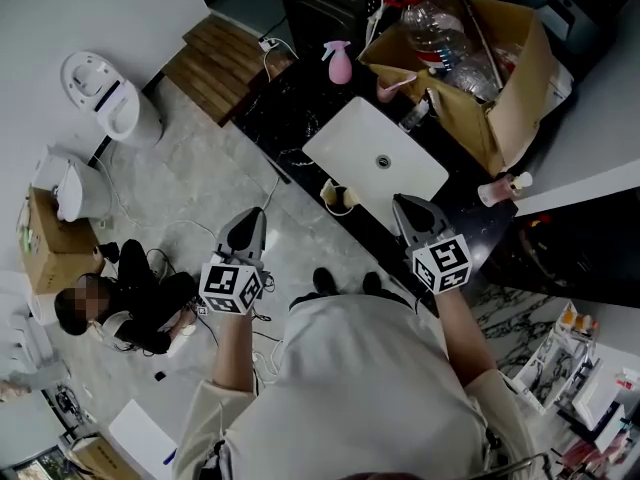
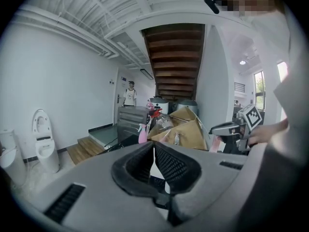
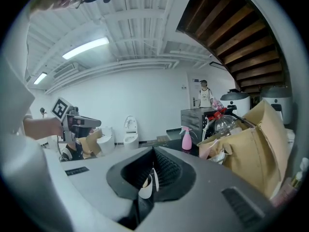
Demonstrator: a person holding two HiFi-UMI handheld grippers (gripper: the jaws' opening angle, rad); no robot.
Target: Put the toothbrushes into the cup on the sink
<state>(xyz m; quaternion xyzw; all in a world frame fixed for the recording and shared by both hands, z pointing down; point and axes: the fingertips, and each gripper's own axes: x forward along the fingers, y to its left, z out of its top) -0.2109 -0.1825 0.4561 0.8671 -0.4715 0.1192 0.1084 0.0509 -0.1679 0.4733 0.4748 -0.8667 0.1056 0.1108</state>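
Holding left gripper (image 1: 254, 215) and right gripper (image 1: 401, 202) closed, empty; you could bump the cup (image 1: 340, 198) off the table (image 1: 462, 190) edge.

Bright, even light from a ceiling strip lamp (image 3: 86, 48) and a window (image 2: 259, 83) leaves only soft shadows, the white sink (image 1: 350, 138) glares slightly, and both gripper views bulge fisheye-fashion into dark round edges with blurred near foregrounds.

1 cup (image 1: 340, 198), 1 sink (image 1: 350, 138), 1 spray btl (image 1: 338, 63)
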